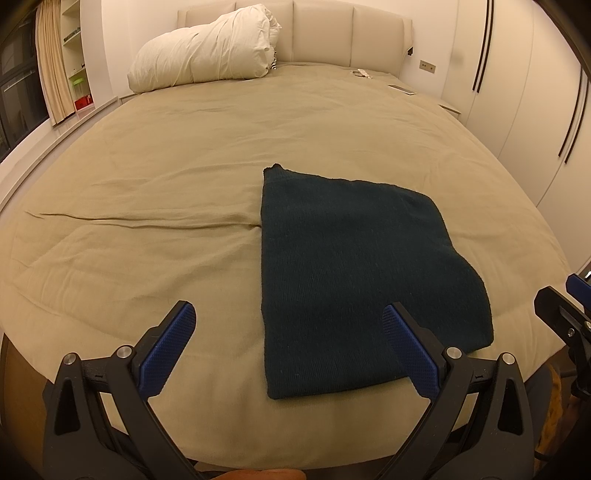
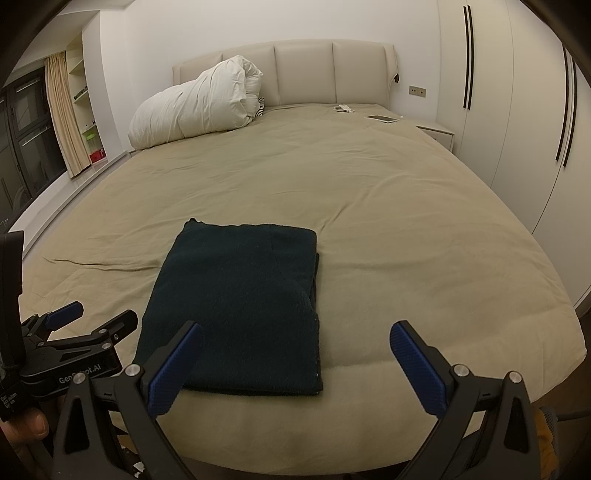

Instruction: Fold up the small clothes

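I am holding my left gripper (image 1: 288, 325) with its blue pads spread wide and gripping nothing, hovering over the near edge of the bed; my right gripper (image 2: 295, 341) is hanging the same way, fingers far apart and empty. The folded dark green garment (image 2: 243, 306) is lying flat on the beige bedcover (image 2: 406, 240) near the foot of the bed, between and just beyond both sets of fingers, its right side showing stacked layers. In the right wrist view I am reading "GenRobot.AI" in white on the body of the left gripper; a smaller label below it is too blurred to make out. Further out, a bundled white duvet (image 1: 207, 48) is leaning against the padded headboard (image 1: 321, 33), a remote and a flat tablet-like thing are lying near the far right corner, and white wardrobe doors (image 2: 517, 110) are lining the right wall. The left wrist view is catching only a tip of the right gripper at its right edge.
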A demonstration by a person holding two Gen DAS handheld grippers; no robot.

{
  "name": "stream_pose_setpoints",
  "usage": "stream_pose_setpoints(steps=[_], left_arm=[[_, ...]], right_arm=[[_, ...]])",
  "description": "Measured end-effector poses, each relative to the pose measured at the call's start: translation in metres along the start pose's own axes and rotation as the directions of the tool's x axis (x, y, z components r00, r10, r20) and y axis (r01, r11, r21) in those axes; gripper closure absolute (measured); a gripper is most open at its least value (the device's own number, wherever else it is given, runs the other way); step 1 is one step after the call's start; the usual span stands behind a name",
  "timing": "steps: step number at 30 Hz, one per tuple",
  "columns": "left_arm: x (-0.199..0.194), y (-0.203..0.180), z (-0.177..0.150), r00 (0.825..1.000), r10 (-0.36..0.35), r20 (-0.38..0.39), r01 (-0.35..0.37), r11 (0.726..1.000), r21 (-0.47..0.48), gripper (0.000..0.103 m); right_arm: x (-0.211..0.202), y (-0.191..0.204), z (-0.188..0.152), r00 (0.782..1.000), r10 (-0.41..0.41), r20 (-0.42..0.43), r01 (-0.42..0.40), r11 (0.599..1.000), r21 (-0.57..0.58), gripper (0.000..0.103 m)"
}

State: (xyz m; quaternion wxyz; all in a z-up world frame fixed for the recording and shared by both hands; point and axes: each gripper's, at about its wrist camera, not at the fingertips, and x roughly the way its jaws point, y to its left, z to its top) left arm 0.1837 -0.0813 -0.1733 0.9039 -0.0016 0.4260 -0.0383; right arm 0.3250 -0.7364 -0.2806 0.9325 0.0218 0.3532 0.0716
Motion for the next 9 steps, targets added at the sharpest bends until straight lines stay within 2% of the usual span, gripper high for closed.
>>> stream_pose_setpoints(steps=[9], left_arm=[[-0.0028,0.0033,-0.0025,1.0,0.009,0.007,-0.009,1.0,0.001,0.0]], right_arm=[[-0.0001,0.0008,-0.0014,1.0,0.001,-0.002,-0.001,1.0,0.003,0.0]])
